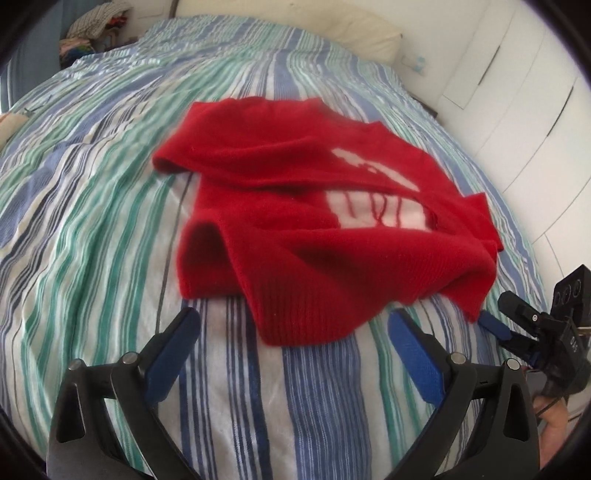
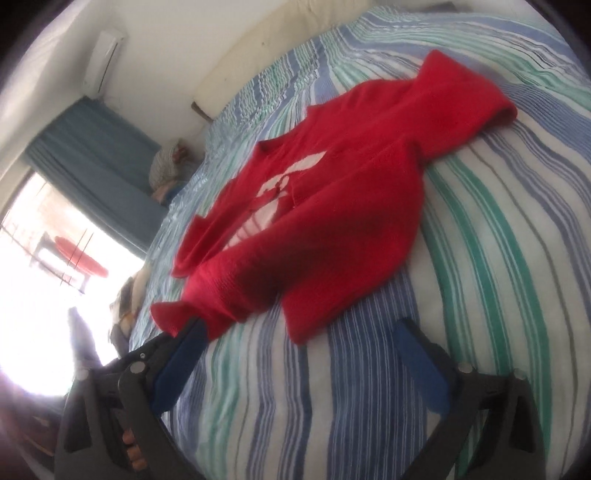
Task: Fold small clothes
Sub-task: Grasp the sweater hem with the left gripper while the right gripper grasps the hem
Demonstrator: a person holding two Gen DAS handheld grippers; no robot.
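Observation:
A small red knit sweater point(image 1: 295, 221) with a white pattern lies crumpled on the striped bedspread point(image 1: 92, 221). My left gripper point(image 1: 291, 325) is open, its blue fingers either side of the sweater's near hem, just short of it. My right gripper point(image 2: 299, 332) is open; its left finger point(image 2: 184, 347) touches the sweater's point(image 2: 332, 221) bunched near corner, partly under the cloth. The right gripper also shows in the left wrist view point(image 1: 495, 325) at the sweater's right corner.
A cream pillow point(image 1: 362, 33) lies at the head of the bed. White cupboard doors point(image 1: 535, 110) stand along the right. A pile of clothes point(image 1: 96, 26) sits beyond the far left corner. A bright window with a blue curtain point(image 2: 96, 162) is at the left.

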